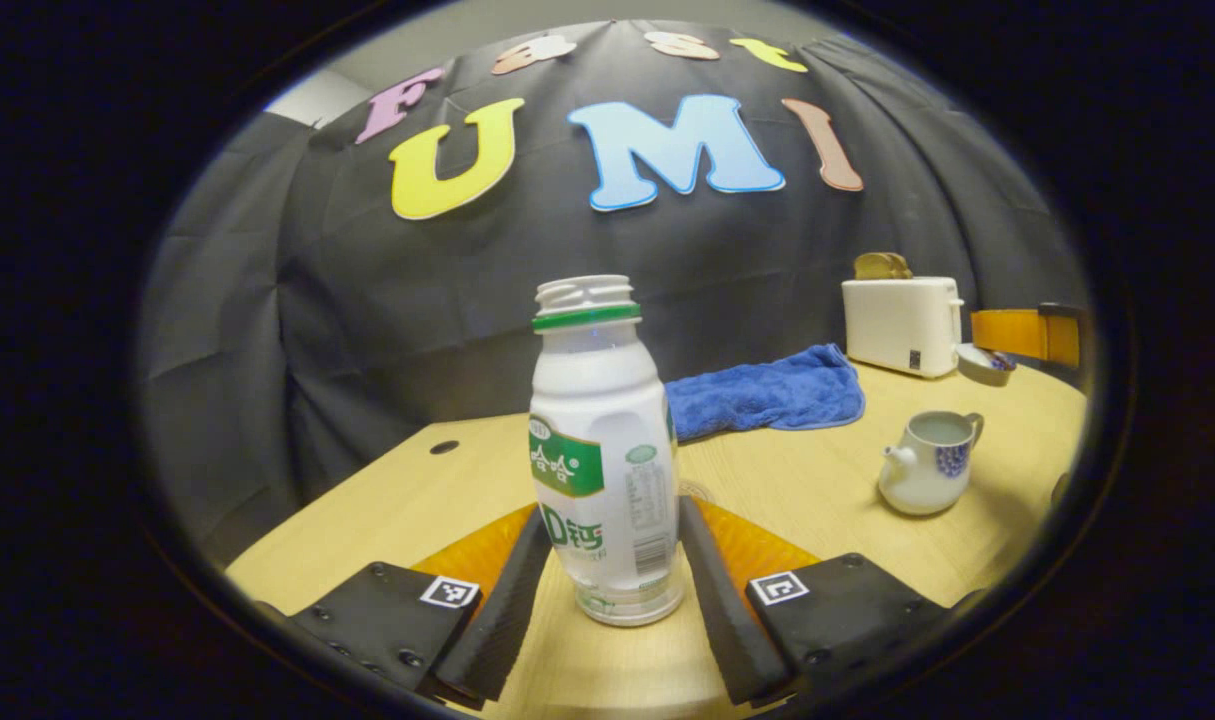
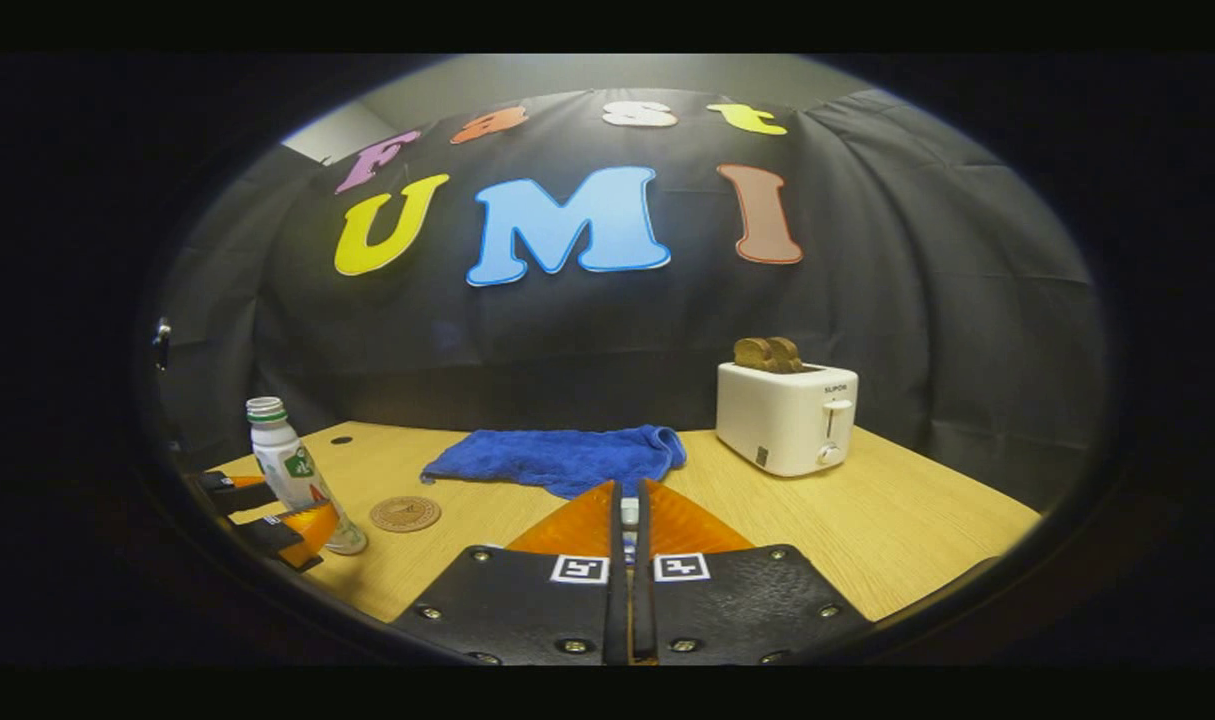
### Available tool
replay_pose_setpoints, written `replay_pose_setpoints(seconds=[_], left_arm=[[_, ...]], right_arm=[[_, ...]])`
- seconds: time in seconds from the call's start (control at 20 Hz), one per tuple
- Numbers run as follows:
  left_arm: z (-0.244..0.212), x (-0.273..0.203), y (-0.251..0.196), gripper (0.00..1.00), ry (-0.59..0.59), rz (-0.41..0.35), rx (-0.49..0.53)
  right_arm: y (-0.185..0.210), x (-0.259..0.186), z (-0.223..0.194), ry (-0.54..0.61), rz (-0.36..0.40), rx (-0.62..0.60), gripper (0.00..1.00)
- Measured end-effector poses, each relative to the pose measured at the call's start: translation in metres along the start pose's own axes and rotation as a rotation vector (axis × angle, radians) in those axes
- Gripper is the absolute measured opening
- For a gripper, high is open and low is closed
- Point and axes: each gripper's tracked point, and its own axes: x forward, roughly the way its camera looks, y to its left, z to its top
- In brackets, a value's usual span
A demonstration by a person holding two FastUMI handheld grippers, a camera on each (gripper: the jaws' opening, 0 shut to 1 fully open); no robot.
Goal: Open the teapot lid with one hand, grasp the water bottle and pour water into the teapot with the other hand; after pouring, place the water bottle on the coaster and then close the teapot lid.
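Left tongs point(image 1: 613, 512): spread, one finger on each side of the bottle point(image 1: 602, 440). Whether they press on it cannot be told. The bottle stands upright on the table point(image 2: 917, 520), uncapped.

Right tongs point(image 2: 628, 490): fingers almost together, pinching a small pale piece at their tips, by judgement the knob of the lid point(image 2: 628, 513).

Teapot point(image 1: 929, 465): open, at 3 o'clock of the bottle in the left gripper view, well apart. Whether it holds water cannot be told.

Coaster point(image 2: 405, 513): bare, just beside the bottle at its 3 o'clock in the right gripper view.

Progress: lid off. The scene fits either a bottle being taken up to pour or one set down short of the coaster after pouring. Outstanding in either case: bottle onto coaster, lid back on.

Surroundings: towel point(image 2: 562, 455) at 12 o'clock of the right tongs, toaster point(image 2: 787, 415) at 1 o'clock. By judgement, neither blocks the way from bottle to teapot.
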Motion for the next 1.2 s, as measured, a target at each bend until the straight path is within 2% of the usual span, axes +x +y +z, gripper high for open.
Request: replay_pose_setpoints(seconds=[0.45,0.75,0.8,1.1,1.15,1.2], left_arm=[[0.009,0.003,-0.012,0.89,0.0,-0.045,0.232],[0.028,0.003,-0.017,0.89,-0.043,-0.041,0.466],[0.03,0.003,-0.019,0.89,-0.05,-0.042,0.508],[0.044,0.002,-0.045,0.77,-0.08,-0.085,0.711],[0.044,0.002,-0.051,0.83,-0.083,-0.098,0.738],[0.045,0.002,-0.057,0.83,-0.085,-0.108,0.768]], right_arm=[[-0.022,-0.002,-0.006,0.007,-0.025,0.032,0.02],[-0.036,-0.007,-0.005,-0.001,-0.047,0.032,0.0],[-0.039,-0.008,-0.006,-0.001,-0.052,0.033,0.02],[-0.059,-0.016,-0.007,-0.006,-0.08,0.042,0.02],[-0.061,-0.017,-0.007,-0.007,-0.083,0.047,0.02],[-0.064,-0.019,-0.007,-0.009,-0.085,0.052,0.02]])
